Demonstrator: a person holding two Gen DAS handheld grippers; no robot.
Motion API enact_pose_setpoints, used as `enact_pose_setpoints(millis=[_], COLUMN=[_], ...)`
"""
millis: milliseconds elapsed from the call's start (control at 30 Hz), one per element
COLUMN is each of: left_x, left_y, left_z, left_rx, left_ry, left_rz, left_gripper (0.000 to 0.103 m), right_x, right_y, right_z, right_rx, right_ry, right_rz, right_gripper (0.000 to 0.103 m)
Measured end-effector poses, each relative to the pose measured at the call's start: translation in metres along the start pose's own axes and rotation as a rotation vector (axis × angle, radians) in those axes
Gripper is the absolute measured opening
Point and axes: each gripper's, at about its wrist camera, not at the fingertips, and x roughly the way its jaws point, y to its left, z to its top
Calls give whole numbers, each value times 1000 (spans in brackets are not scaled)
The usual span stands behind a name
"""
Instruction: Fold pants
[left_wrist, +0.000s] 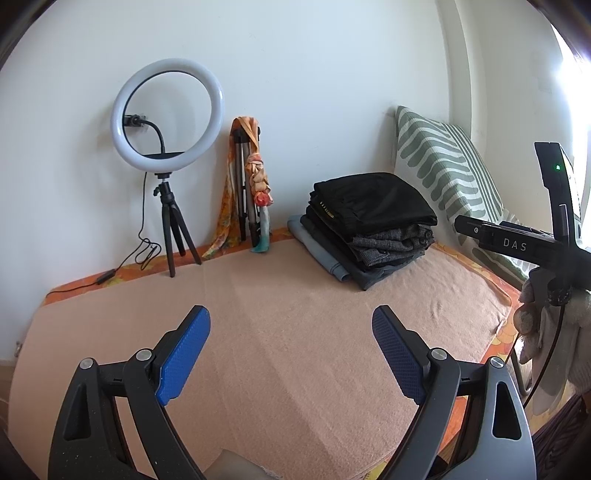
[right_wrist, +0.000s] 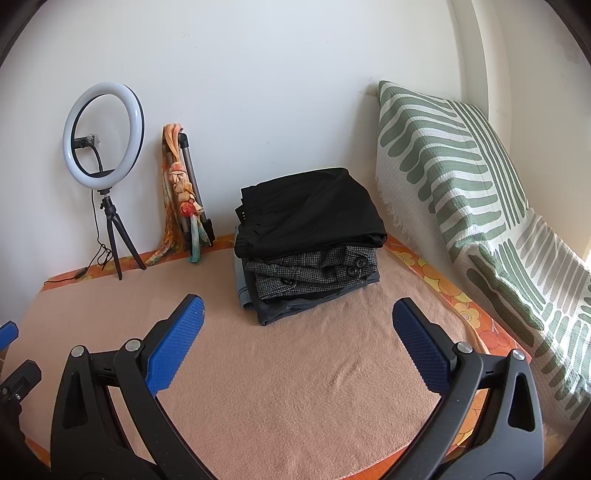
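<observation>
A stack of folded pants (left_wrist: 373, 229) lies at the back of a peach blanket (left_wrist: 295, 325) on the bed; black pants are on top, checked grey ones with buttons below. The stack also shows in the right wrist view (right_wrist: 310, 240). My left gripper (left_wrist: 291, 332) is open and empty above the bare blanket, short of the stack. My right gripper (right_wrist: 299, 332) is open and empty, just in front of the stack. The body of the right gripper (left_wrist: 524, 240) shows at the right edge of the left wrist view.
A ring light on a tripod (left_wrist: 168, 114) stands at the back left by the white wall, its cable trailing over the bed. A folded tripod wrapped in an orange scarf (left_wrist: 247, 184) leans on the wall. A green-striped pillow (right_wrist: 461, 192) lines the right side.
</observation>
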Motion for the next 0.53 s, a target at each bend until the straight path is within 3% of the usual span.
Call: enact_pose_setpoints(millis=[533], left_x=[-1], left_y=[2], left_z=[-2], left_rx=[-9], left_ry=[1], left_rz=[7], left_gripper=[90], right_x=[0], right_y=[0], right_z=[1], right_rx=[0], right_ry=[1], right_rz=[0], right_gripper=[103])
